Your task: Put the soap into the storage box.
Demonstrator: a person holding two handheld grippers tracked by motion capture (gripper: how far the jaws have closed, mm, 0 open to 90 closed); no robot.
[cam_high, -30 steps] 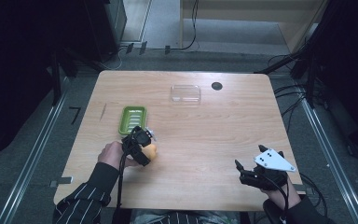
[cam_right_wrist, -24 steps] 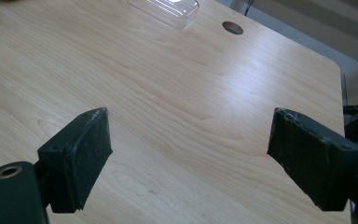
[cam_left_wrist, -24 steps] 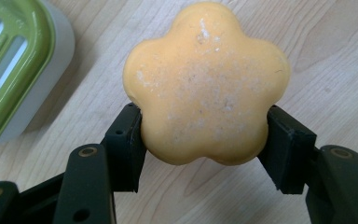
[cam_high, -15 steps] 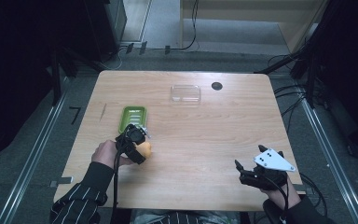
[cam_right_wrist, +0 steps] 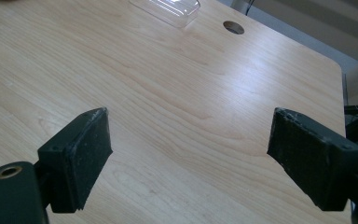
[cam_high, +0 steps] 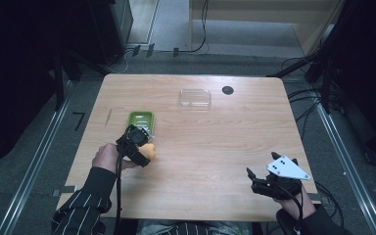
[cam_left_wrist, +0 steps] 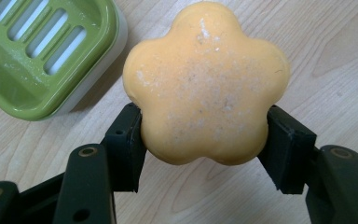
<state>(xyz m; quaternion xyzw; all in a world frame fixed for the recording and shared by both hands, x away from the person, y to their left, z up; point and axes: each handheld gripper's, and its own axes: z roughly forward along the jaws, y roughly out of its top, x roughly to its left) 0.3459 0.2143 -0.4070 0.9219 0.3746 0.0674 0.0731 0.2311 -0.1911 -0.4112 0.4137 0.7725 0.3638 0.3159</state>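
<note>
Left hand-held gripper (cam_left_wrist: 205, 140): clamped on orange soap (cam_left_wrist: 207, 84)
Soap dish (cam_left_wrist: 42, 51): just beside, up-left of soap
Right hand-held gripper (cam_right_wrist: 191, 158): wide open, empty

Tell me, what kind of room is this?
Probably a lab or recording workspace, not a home. A bare wooden table stands among dark equipment, with cables trailing over the floor and metal rails beside it. A person works with hand-held grippers, the left gripper clamping a soap.
</note>
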